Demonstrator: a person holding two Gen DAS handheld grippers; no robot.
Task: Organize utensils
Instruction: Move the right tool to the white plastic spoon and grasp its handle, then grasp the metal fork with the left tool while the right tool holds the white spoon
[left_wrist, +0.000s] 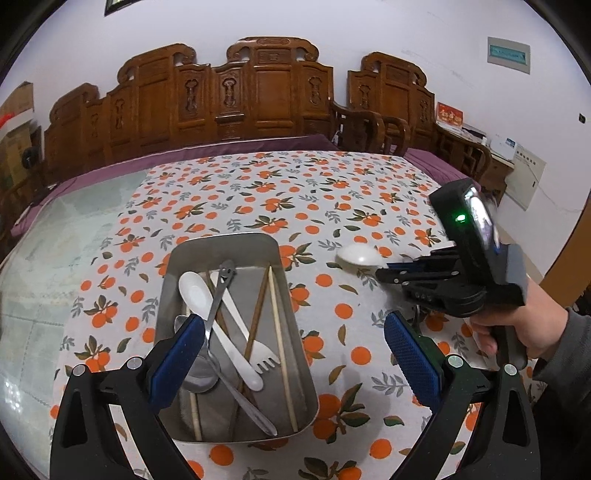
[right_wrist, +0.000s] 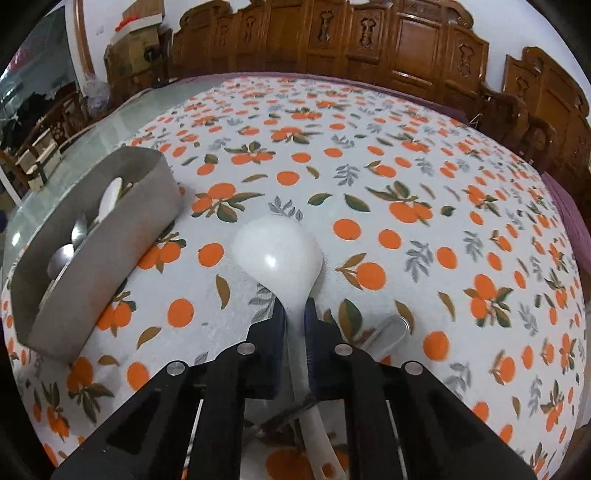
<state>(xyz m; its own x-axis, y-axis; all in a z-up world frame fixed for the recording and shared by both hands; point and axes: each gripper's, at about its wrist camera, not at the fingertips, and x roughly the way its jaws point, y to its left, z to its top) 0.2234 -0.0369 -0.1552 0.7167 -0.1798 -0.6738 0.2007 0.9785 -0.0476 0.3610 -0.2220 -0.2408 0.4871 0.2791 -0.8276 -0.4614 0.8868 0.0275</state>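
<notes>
Right now your right gripper (right_wrist: 294, 314) is clamped on the neck of a large white ladle (right_wrist: 280, 251), its fingers pressed against the handle just behind the bowl. The ladle's bowl points forward, above the orange-print tablecloth (right_wrist: 406, 177); whether it touches the cloth cannot be told. From the left wrist view you see the same ladle (left_wrist: 357, 254) sticking out of the right gripper (left_wrist: 384, 271), to the right of the metal tray (left_wrist: 236, 243) and apart from it.

Your left gripper (left_wrist: 291, 347) is spread wide, holding nothing, with one blue pad (left_wrist: 181, 354) over the tray's near left part and the other over the cloth beside the tray. Inside the tray lie a white spoon (left_wrist: 195, 291), a white plastic fork (left_wrist: 255, 350), a metal spoon (left_wrist: 201, 373), another steel utensil with cut-outs in its handle (left_wrist: 221, 288), and several chopsticks (left_wrist: 279, 339), all crossing one another loosely.

Just right of your right gripper, a clear, metal-rimmed object (right_wrist: 391, 328) rests on the cloth; what it is cannot be made out.
</notes>
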